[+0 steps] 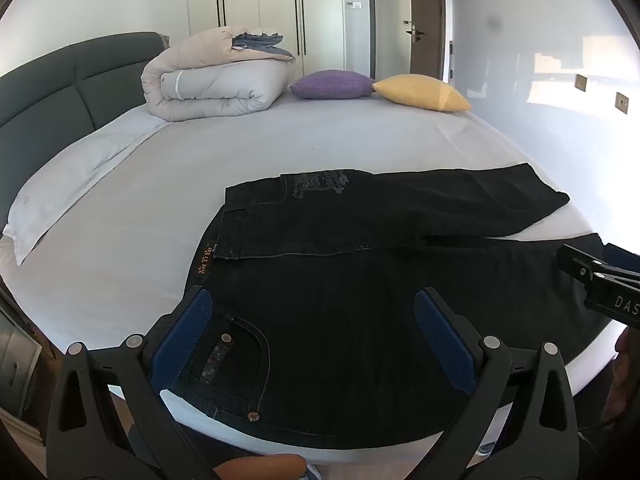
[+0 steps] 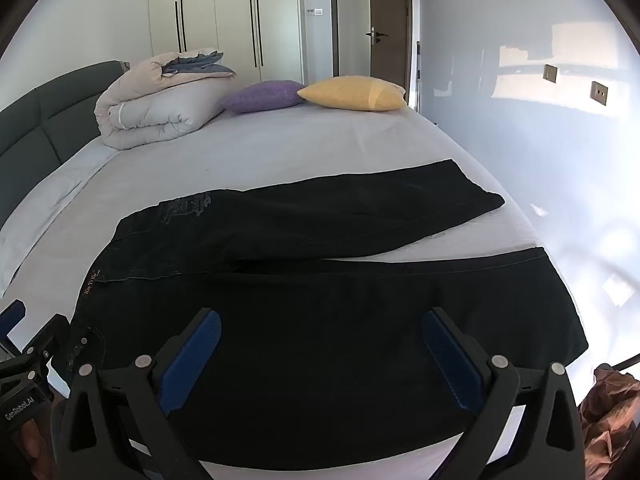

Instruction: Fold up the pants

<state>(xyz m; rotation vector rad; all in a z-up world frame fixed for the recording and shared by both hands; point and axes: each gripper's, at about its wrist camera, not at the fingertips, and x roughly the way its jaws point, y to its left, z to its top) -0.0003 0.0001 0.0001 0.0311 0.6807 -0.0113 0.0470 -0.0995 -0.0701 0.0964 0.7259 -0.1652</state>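
Note:
Dark denim pants lie flat on the bed's white sheet, waistband to the left, both legs spread toward the right. My left gripper is open, hovering over the waist and front pocket near the bed's front edge. My right gripper is open above the near leg of the pants. The right gripper also shows at the right edge of the left wrist view; the left gripper shows at the lower left of the right wrist view.
A rolled duvet, a purple cushion and a yellow cushion sit at the far side. A white pillow lies by the grey headboard. A wall runs along the right.

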